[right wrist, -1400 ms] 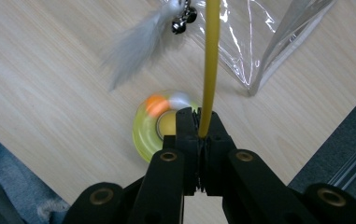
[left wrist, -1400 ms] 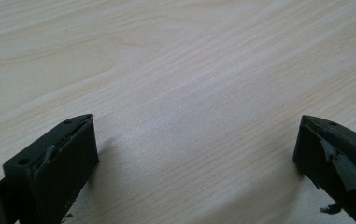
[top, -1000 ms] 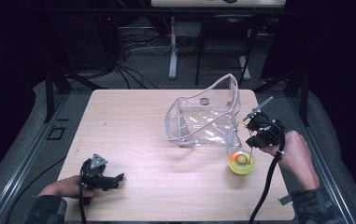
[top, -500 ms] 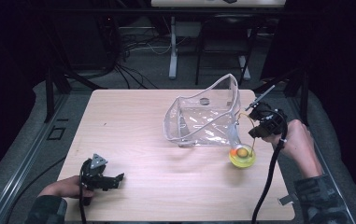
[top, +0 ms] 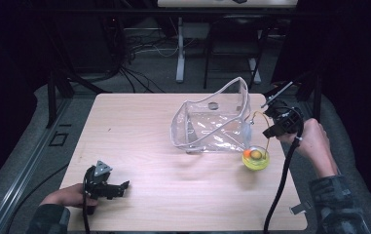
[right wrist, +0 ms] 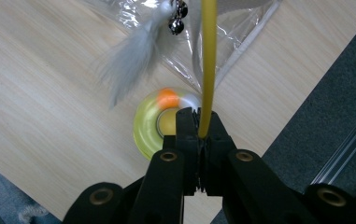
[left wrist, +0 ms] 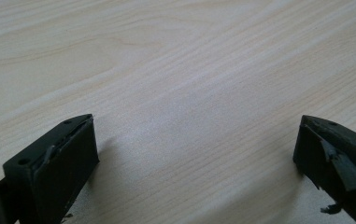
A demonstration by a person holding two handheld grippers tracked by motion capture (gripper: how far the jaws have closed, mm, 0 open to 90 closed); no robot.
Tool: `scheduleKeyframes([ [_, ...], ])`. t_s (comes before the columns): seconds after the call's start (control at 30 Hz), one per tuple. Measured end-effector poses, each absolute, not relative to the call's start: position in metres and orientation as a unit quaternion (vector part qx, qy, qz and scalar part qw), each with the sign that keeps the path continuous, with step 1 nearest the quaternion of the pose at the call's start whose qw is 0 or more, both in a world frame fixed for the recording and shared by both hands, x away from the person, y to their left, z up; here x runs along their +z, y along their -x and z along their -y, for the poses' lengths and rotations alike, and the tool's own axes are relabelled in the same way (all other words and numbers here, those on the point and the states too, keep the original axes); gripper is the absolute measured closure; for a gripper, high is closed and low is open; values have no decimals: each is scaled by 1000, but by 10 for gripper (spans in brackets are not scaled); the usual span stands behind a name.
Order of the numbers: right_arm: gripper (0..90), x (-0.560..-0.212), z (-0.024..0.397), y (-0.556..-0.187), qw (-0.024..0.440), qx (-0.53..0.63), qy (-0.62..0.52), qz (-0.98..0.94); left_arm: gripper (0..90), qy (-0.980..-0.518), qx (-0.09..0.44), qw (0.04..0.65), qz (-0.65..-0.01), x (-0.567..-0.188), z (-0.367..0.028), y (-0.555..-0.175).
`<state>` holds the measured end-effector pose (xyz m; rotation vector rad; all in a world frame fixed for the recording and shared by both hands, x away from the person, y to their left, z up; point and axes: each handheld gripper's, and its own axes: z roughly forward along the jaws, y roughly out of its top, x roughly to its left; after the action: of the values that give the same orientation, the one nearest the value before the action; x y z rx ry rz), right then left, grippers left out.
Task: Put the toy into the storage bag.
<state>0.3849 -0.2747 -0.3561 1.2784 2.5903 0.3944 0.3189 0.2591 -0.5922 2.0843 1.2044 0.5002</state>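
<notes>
Right tool [right wrist: 199, 128] is clamped tight on a thin yellow rod [right wrist: 208, 65], held above the right end of the worktop [top: 139, 131]. The rod looks like the stick of a cat teaser: in the right gripper view a white feather [right wrist: 136, 56] and small dark bells [right wrist: 178, 16] hang near its far end, over the clear plastic bag [top: 214, 122]. Below the tool sits a round yellow-green toy [top: 255, 158] with an orange bit on it, on the worktop just beside the bag's near right corner. Cannot tell whether the rod is joined to the toy.

Left tool [top: 106, 184] rests low at the worktop's near left corner, jaws wide apart, nothing between them, bare wood under it in the left gripper view.

Handling, as a guess: rod is light, thin and springy, likely to whip and swing the feather end; pinch it near the base or mid-length, firmly, since it is smooth and could slip or rotate. Feather is soft, easily crushed; avoid gripping it. Bag is floppy and slick, stands half open, and would collapse if pushed; take it by the stiffer rim.
</notes>
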Motion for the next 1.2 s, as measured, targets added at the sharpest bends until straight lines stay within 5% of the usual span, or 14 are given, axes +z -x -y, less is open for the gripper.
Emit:
scheduleKeyframes([
  [1.2, 882, -332, 297, -420, 117, 119, -468, -868, 0, -800, 188, 335, -462, -592, -259, -319],
])
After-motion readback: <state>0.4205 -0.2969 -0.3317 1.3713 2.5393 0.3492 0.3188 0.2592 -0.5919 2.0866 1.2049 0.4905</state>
